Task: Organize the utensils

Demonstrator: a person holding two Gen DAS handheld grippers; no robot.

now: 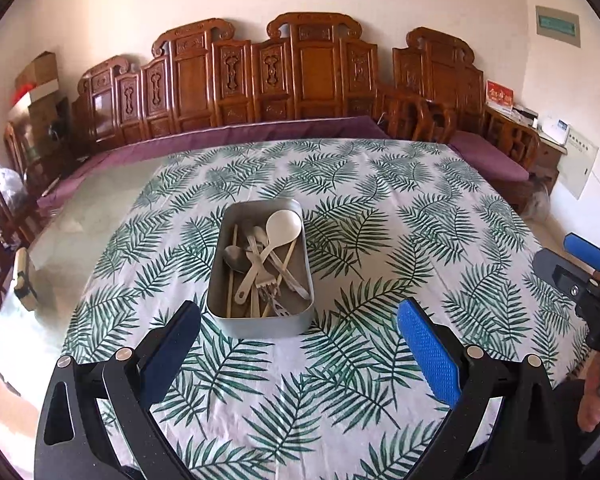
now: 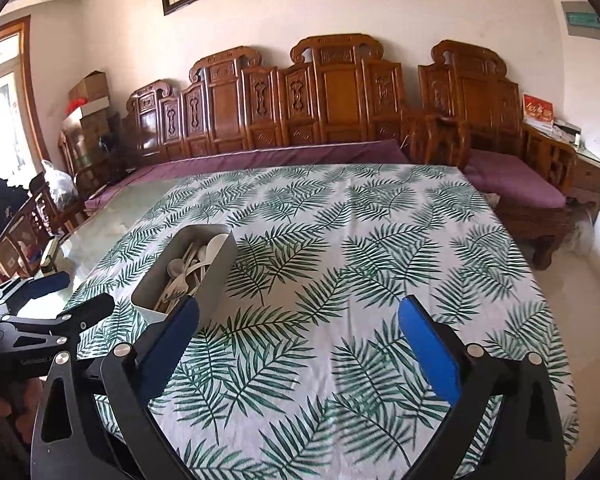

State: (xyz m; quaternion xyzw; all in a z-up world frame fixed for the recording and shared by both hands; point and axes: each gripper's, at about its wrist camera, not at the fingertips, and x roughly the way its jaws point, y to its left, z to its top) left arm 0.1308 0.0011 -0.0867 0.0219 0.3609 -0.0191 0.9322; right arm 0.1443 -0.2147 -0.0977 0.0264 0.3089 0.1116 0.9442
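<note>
A grey metal tray (image 1: 236, 326) sits on the leaf-print tablecloth (image 1: 380, 240) and holds a jumble of utensils: a white ladle (image 1: 282, 226), a metal spoon (image 1: 236, 258), forks and chopsticks. My left gripper (image 1: 300, 312) is open and empty, just in front of the tray. In the right wrist view the tray (image 2: 216, 280) stands at the left, past the left fingertip. My right gripper (image 2: 300, 312) is open and empty over bare cloth. It also shows at the right edge of the left wrist view (image 1: 580, 272).
A carved wooden bench with purple cushions (image 1: 236, 136) runs behind the table. The tablecloth leaves a bare glass strip (image 1: 80, 220) at the table's left, where a small beige object (image 1: 22, 280) lies. Cardboard boxes (image 1: 40, 76) are stacked at the far left.
</note>
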